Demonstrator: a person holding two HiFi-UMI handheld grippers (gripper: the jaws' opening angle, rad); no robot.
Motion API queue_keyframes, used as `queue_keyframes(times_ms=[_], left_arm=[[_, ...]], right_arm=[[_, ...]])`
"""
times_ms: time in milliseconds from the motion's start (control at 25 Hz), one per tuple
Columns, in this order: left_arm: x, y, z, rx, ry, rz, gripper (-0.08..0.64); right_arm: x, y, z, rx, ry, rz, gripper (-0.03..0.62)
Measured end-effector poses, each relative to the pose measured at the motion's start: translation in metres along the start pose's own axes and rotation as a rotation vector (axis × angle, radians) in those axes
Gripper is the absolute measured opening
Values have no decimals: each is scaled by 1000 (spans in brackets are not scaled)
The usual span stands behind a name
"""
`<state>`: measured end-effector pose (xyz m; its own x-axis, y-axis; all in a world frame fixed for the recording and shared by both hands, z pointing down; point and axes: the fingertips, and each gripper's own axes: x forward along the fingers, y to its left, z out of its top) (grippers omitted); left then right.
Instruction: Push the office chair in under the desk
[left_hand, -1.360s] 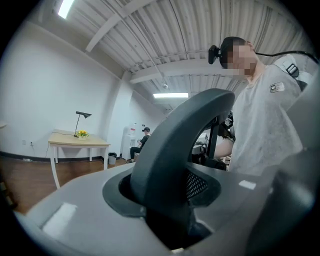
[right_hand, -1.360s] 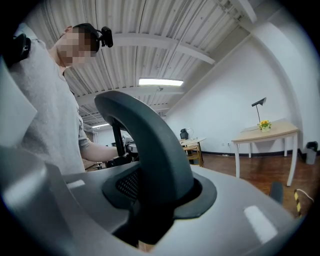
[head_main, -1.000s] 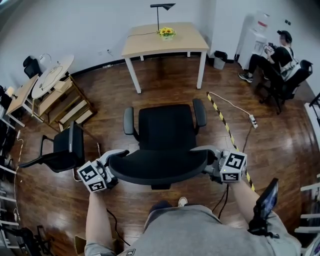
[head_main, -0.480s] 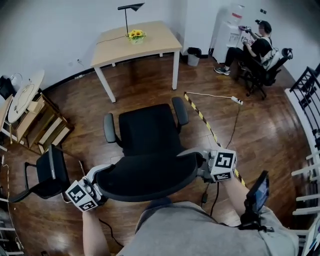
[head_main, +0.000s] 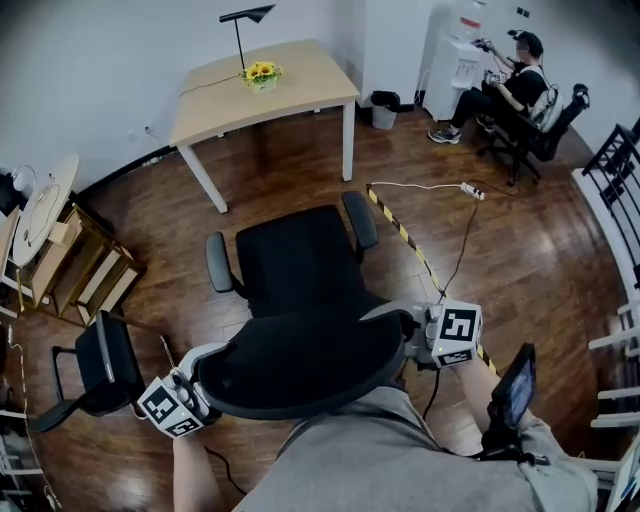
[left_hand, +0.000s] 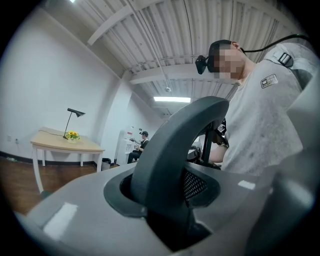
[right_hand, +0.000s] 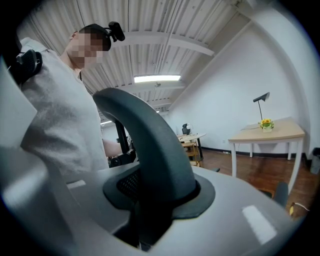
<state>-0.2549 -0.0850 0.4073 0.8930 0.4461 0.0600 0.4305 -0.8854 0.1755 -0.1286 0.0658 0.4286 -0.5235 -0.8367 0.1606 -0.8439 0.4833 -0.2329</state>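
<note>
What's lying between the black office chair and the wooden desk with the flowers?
Only bare wooden floor, by the head view: nothing stands between the office chair and the desk. The striped tape lies off to the side.

Grey T-shirt (head_main: 400, 465), pale left gripper (head_main: 205, 362), right gripper (head_main: 385, 315), black-and-white marker cubes (head_main: 458, 333)

Lighting bright and even. A ceiling light (left_hand: 172, 99) shines overhead in both gripper views. Mild glare on the wooden floor (head_main: 540, 250). Heavy fisheye bending, dark vignetted corners. Up close, the office chair (left_hand: 170, 150) is soft and unfocused.
</note>
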Motion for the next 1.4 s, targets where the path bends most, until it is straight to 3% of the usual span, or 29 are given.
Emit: queue_keyframes(times_ms=[920,1400], left_arm=[[97,92,16,1,-14,97,166],[123,165,30,-7,-8,75,164]], right_arm=[[-28,-145,23,-15,52,92,149],[-11,-219,43,-11,48,92,149]])
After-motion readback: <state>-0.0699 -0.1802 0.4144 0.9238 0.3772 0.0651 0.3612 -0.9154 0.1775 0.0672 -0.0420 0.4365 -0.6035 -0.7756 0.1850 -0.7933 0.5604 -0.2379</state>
